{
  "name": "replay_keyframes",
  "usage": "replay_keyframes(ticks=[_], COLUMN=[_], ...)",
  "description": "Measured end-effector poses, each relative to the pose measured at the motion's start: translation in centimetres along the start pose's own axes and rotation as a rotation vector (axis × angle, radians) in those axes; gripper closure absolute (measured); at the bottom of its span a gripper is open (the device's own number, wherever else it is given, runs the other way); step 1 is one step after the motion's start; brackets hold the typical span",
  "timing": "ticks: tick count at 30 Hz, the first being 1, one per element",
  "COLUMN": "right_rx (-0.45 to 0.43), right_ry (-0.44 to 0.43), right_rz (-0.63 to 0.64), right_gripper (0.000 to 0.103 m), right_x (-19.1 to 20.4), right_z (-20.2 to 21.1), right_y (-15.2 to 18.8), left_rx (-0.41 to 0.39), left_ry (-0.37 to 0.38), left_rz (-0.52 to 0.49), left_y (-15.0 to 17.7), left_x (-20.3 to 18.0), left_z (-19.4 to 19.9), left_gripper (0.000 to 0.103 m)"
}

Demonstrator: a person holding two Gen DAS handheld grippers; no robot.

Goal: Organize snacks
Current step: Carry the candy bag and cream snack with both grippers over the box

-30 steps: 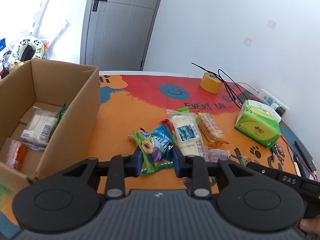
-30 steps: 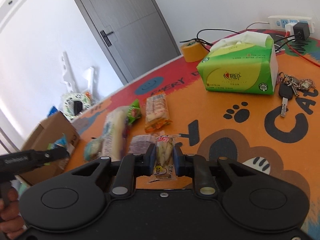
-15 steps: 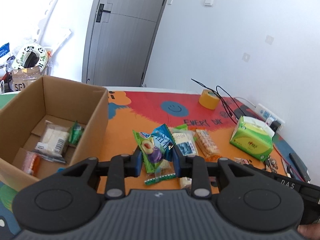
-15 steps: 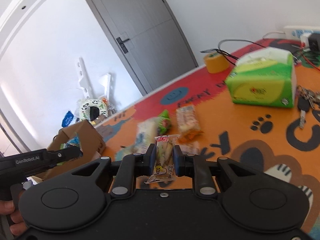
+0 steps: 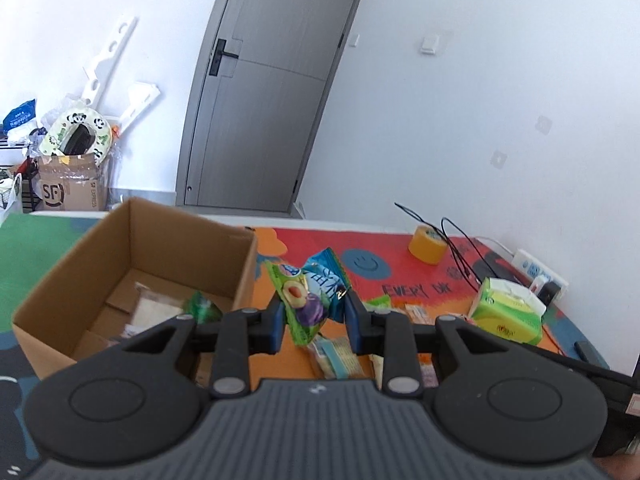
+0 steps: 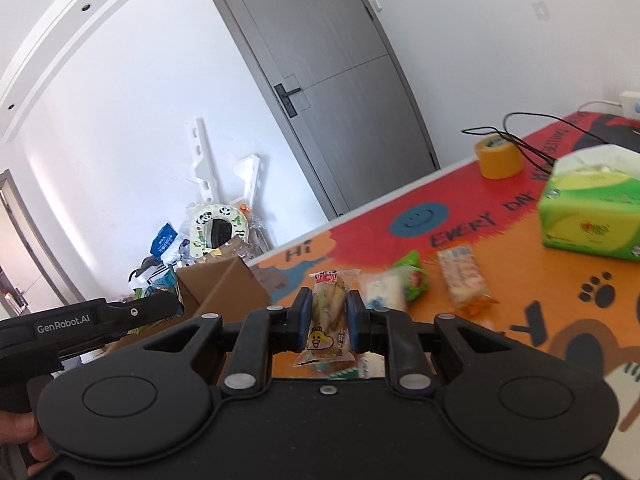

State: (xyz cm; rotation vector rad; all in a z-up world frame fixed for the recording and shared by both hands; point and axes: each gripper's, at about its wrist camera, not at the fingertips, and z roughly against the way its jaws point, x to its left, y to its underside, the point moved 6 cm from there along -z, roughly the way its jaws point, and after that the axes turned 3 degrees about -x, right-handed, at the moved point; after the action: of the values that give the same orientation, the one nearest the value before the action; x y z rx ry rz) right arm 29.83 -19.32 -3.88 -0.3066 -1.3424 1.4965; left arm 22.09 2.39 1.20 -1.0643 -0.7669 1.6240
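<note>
Above the bench (image 5: pixel 400 248), our left hand-held gripper (image 5: pixel 314 318) clamps a green fruit-candy packet (image 5: pixel 304 304) beside the cardboard box (image 5: pixel 168 240); our right hand-held gripper (image 6: pixel 325 320) pinches a clear snack packet (image 6: pixel 327 316).

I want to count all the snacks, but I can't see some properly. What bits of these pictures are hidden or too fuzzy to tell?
- Left view: the left gripper covers the near part of the cardboard box, so its snacks cannot be counted.
- Left view: the same gripper hides parts of the snacks on the table.
- Right view: the green packet is blurred.
- Right view: the right gripper hides snacks below the held snack bag.
</note>
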Motion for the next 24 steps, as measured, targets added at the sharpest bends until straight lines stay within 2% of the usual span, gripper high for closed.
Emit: replay_keyframes(ticks=[14,24], right_rx=[0.002,0.040], right_ry=[-0.070,-0.130], right_rz=[0.041,0.083], right_gripper=[0.083,0.083], right_x=[6.0,10.3], right_z=[-3.2,-5.6], right_y=[-0.4,0.0], left_rx=[-0.047,-0.046], left_ry=[-0.066,-0.127], left_rz=[0.027,0.072], left_y=[-2.7,-3.6], left_x=[5.6,10.0], left_z=[1.3,1.0], left_gripper=[0.074,0.074])
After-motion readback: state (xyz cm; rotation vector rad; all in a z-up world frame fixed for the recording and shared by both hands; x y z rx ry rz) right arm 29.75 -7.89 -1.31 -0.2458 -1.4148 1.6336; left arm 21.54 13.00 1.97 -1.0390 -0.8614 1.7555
